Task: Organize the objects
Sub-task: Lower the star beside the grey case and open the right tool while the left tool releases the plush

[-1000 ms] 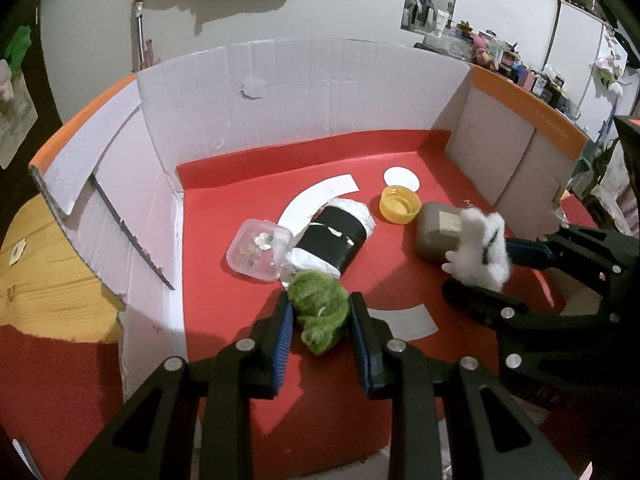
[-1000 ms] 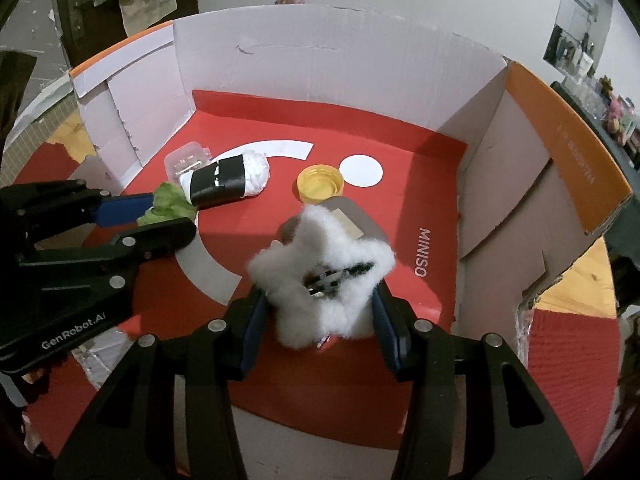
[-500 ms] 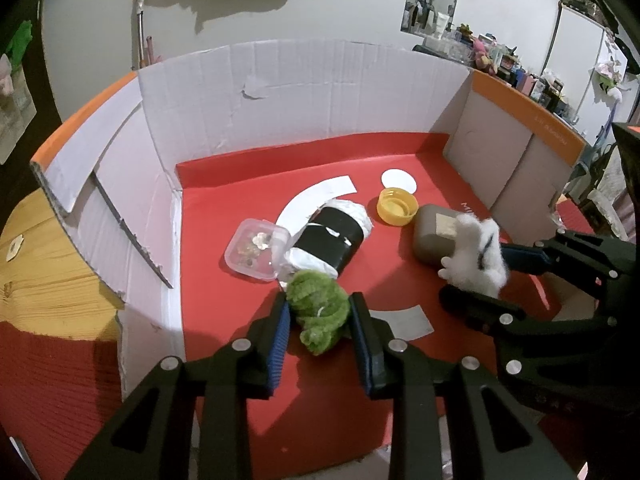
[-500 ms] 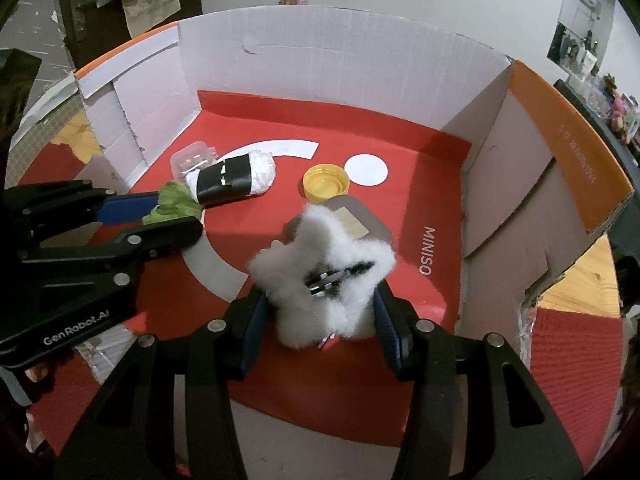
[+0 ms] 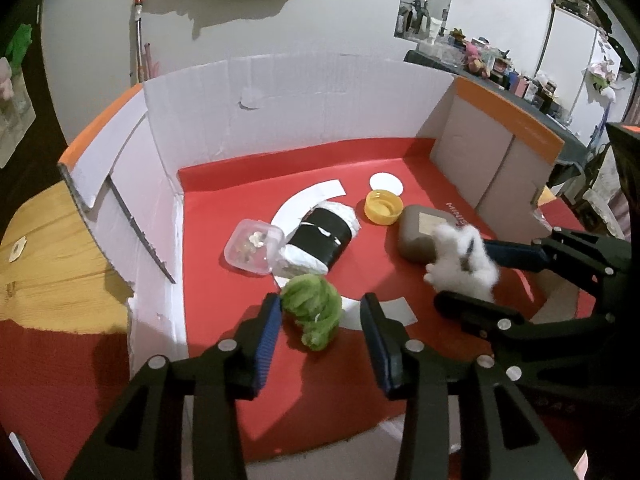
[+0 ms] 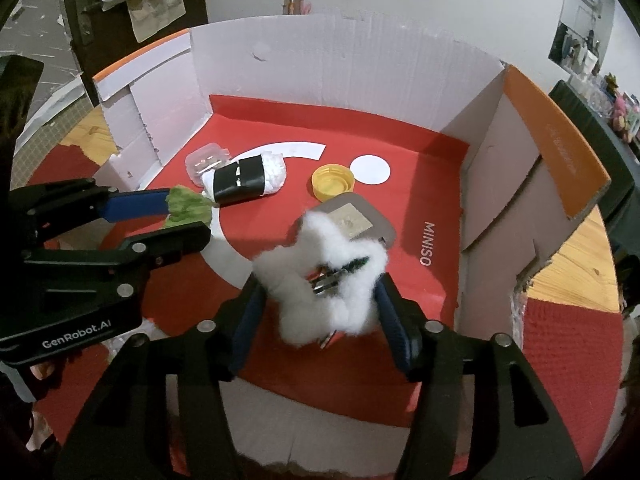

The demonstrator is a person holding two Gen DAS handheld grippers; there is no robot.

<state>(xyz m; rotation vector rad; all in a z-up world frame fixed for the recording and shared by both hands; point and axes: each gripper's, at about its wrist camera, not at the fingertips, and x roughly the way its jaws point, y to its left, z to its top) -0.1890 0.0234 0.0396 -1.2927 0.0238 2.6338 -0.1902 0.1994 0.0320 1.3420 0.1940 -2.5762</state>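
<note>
A green fuzzy scrunchie (image 5: 314, 310) lies on the red floor of the box between the fingers of my left gripper (image 5: 320, 320), which has opened; a gap shows on its right side. It also shows in the right wrist view (image 6: 186, 208). My right gripper (image 6: 320, 296) is shut on a white fluffy star hair clip (image 6: 320, 276), held just above the floor; the clip also shows in the left wrist view (image 5: 462, 264). The right gripper (image 5: 492, 276) shows at the right of the left wrist view.
Inside the red-floored cardboard box (image 5: 304, 92) lie a clear plastic container (image 5: 252, 250), a black-and-white roll (image 5: 320, 240), a yellow cap (image 5: 383, 207) and a brown pouch (image 5: 418, 232). White cardboard walls stand at the back and sides. A wooden table (image 5: 44, 240) surrounds the box.
My left gripper's fingers have spread apart and let go of the green scrunchie, which now rests on the floor. The right gripper still holds the white clip, shifted slightly.
</note>
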